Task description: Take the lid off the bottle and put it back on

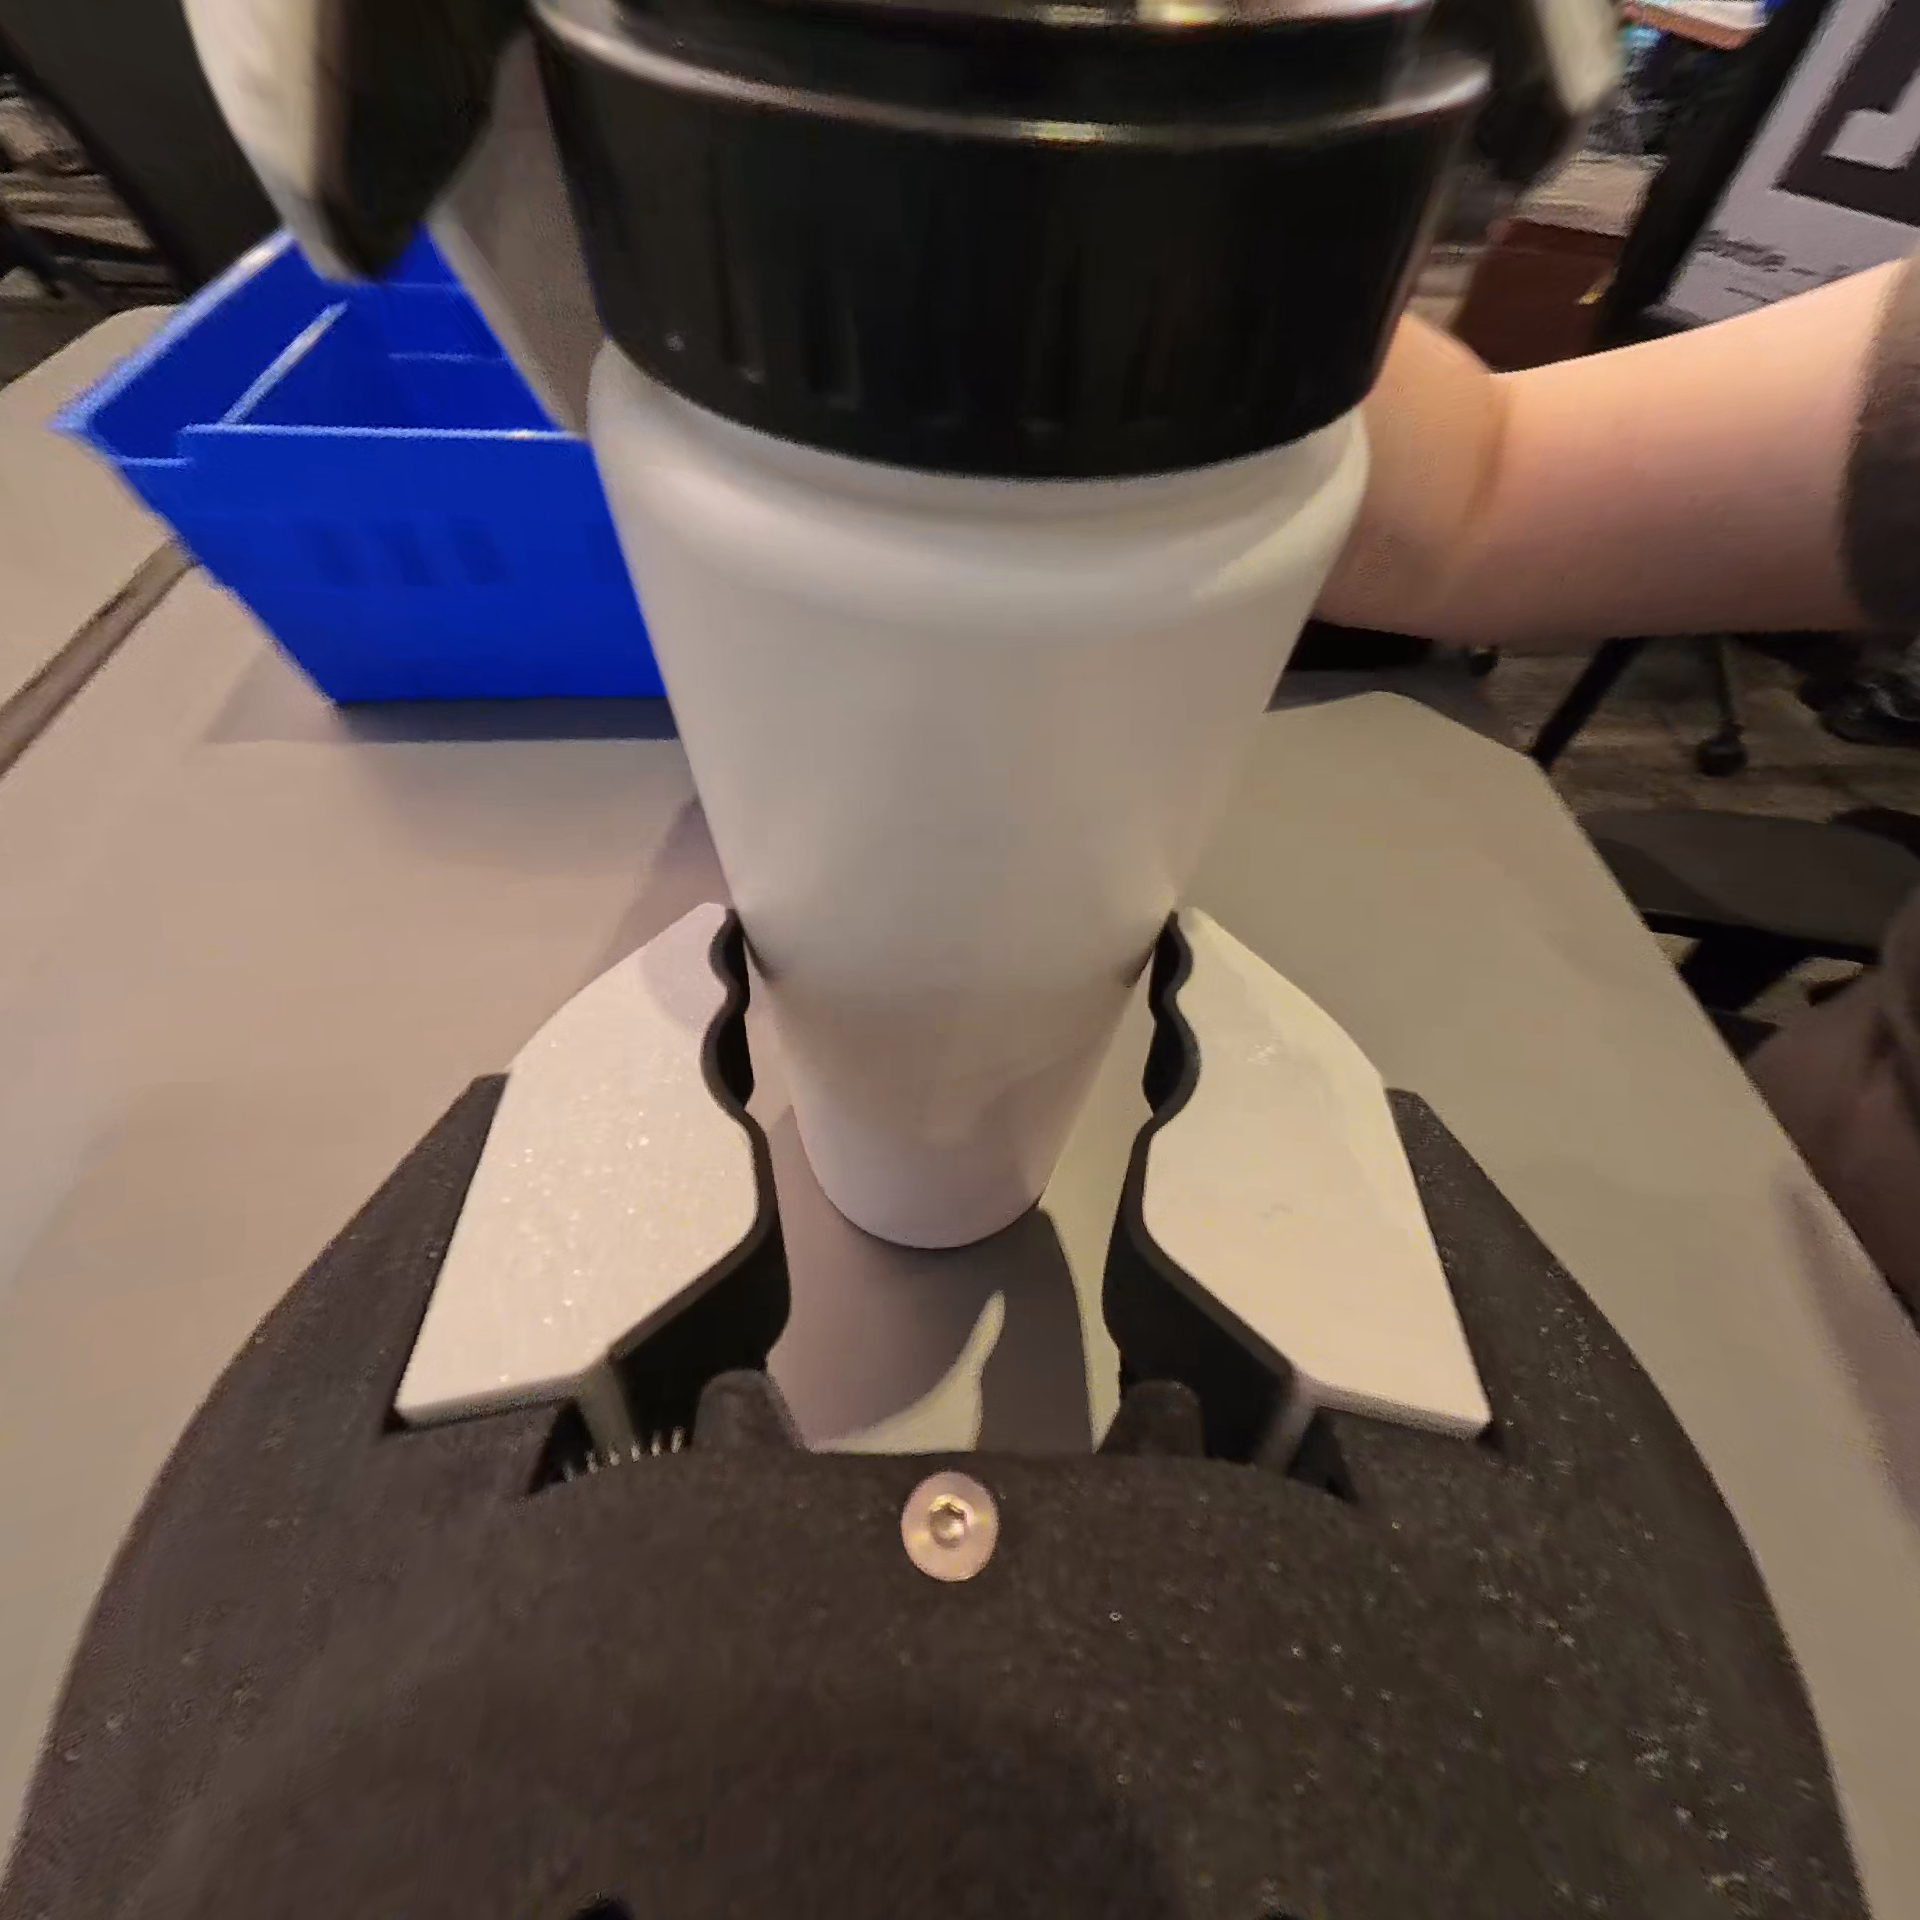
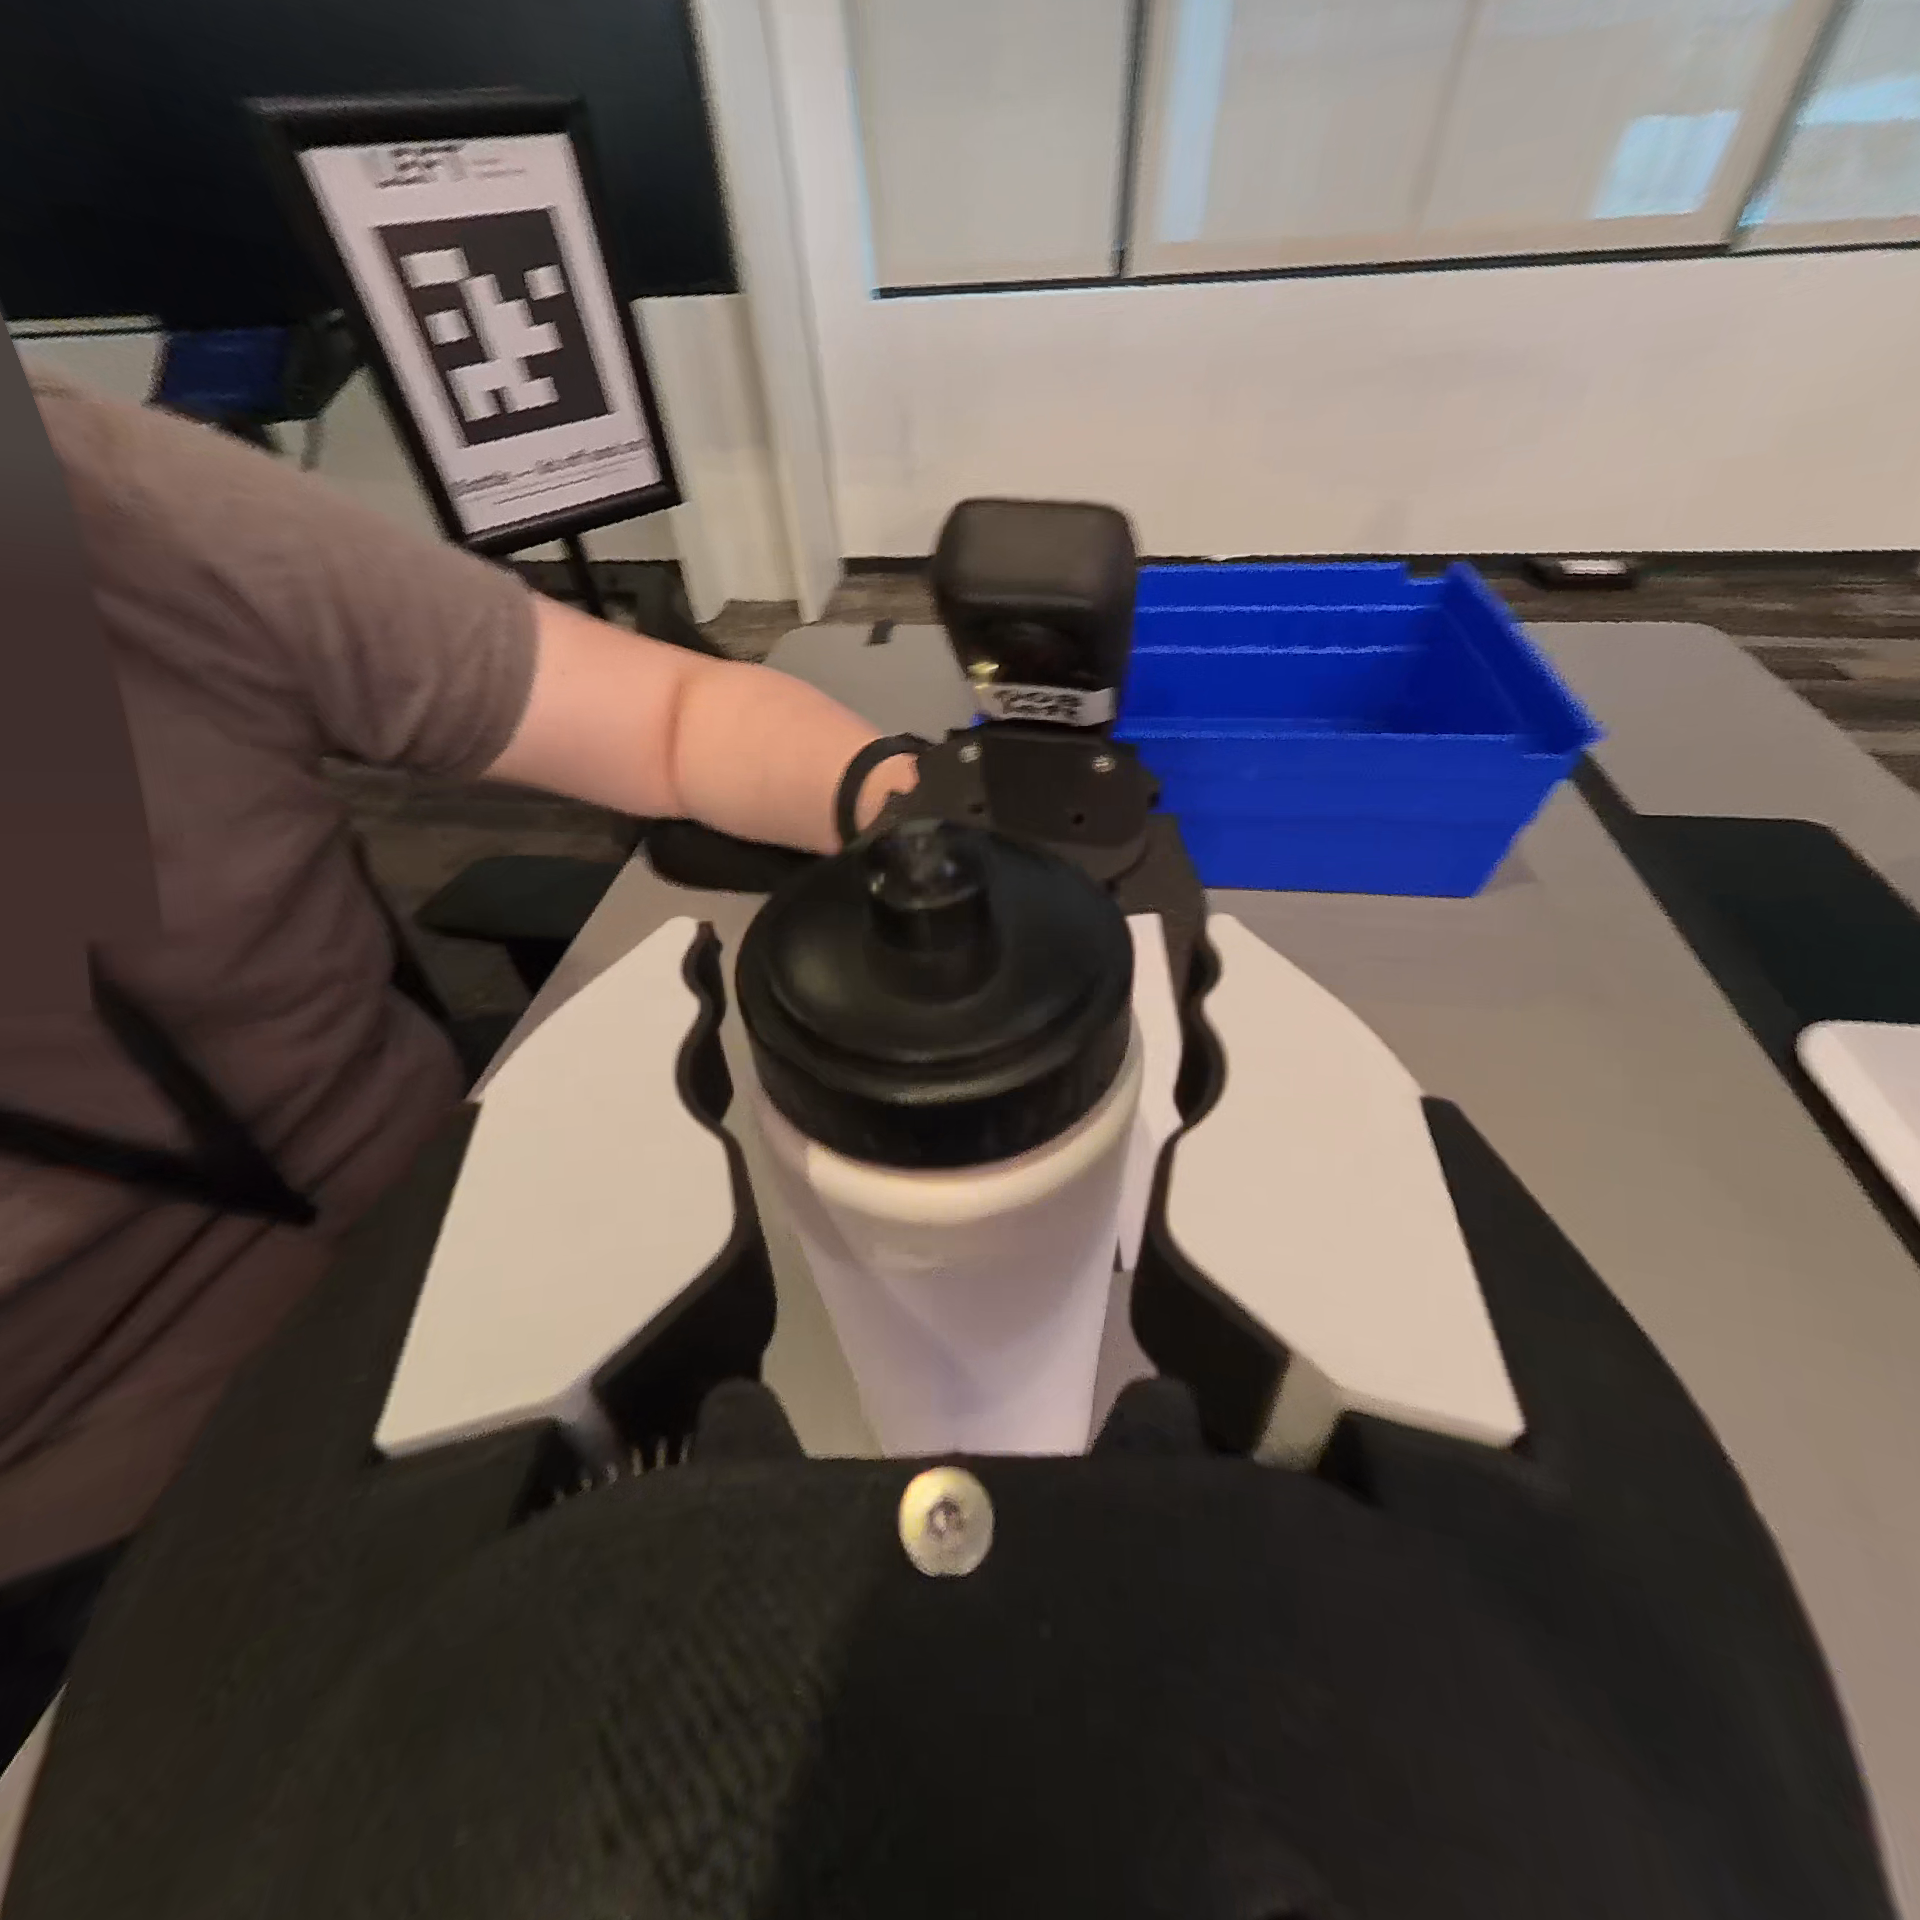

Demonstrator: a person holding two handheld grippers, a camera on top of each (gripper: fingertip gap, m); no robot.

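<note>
The left hand-held gripper [image 1: 951, 961] pinches the white bottle [image 1: 966, 748], its black lid [image 2: 930, 997] between the right hand-held gripper's [image 2: 945, 971] spread fingers, a blue bin [image 2: 1340, 748] behind on the table [image 2: 1455, 997].

Sitting on a grey table [image 2: 1455, 966], a blue bin [image 2: 1340, 748]. Standing behind on a dark patterned floor [image 2: 1299, 582], a black sign stand [image 2: 468, 322] with a black-and-white square pattern. Glowing softly beyond, big windows [image 2: 1351, 125] in a white wall [image 2: 1247, 416].
</note>
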